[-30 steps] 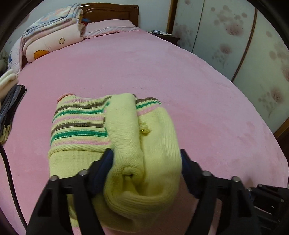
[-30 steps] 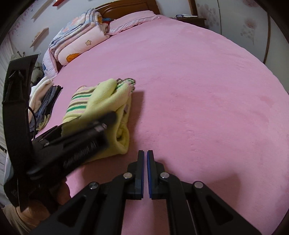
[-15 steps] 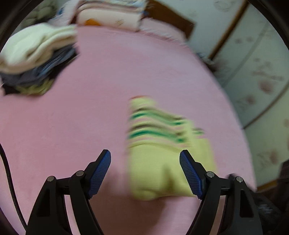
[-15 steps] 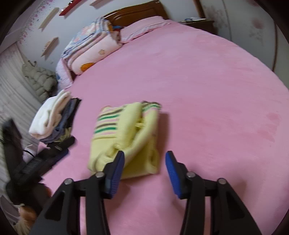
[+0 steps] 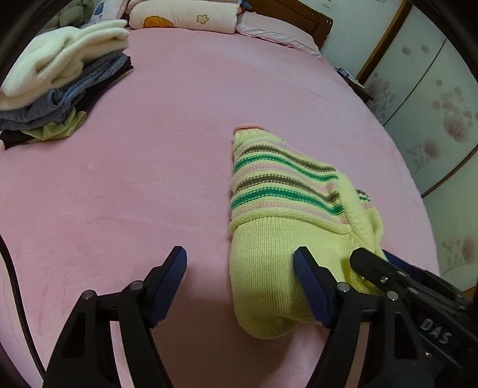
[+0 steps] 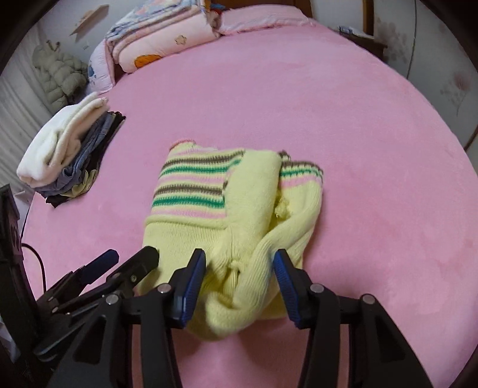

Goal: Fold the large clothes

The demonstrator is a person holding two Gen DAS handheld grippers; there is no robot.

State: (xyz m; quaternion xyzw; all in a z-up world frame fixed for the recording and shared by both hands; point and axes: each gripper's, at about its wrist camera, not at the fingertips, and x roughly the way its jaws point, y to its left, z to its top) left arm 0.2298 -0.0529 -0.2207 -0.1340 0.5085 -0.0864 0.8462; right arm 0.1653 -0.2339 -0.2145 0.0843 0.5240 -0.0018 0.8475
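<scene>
A folded yellow sweater (image 5: 283,238) (image 6: 209,215) with green, brown and pink stripes lies on the pink bed (image 5: 134,179) (image 6: 358,149). My left gripper (image 5: 240,265) stands wide, its jaws closing a little. Only the sweater's near left corner lies between them, and the pads do not press it. It also shows at the lower left of the right wrist view, left gripper (image 6: 125,262). My right gripper (image 6: 239,268) straddles the sweater's bunched near end. Its jaws are closing, and fabric fills the gap. In the left wrist view, the right gripper's fingers (image 5: 376,265) rest on the sweater.
A pile of folded clothes (image 5: 59,86) (image 6: 65,146) with a cream top layer sits at the bed's left side. Folded quilts (image 5: 185,18) (image 6: 161,44) and a pillow lie by the headboard. Wardrobe doors (image 5: 433,104) stand to the right. A black cable (image 5: 18,298) hangs at the left.
My left gripper let go of the sweater's near end and slid left. My right gripper went from shut to apart and moved left over the sweater's near end.
</scene>
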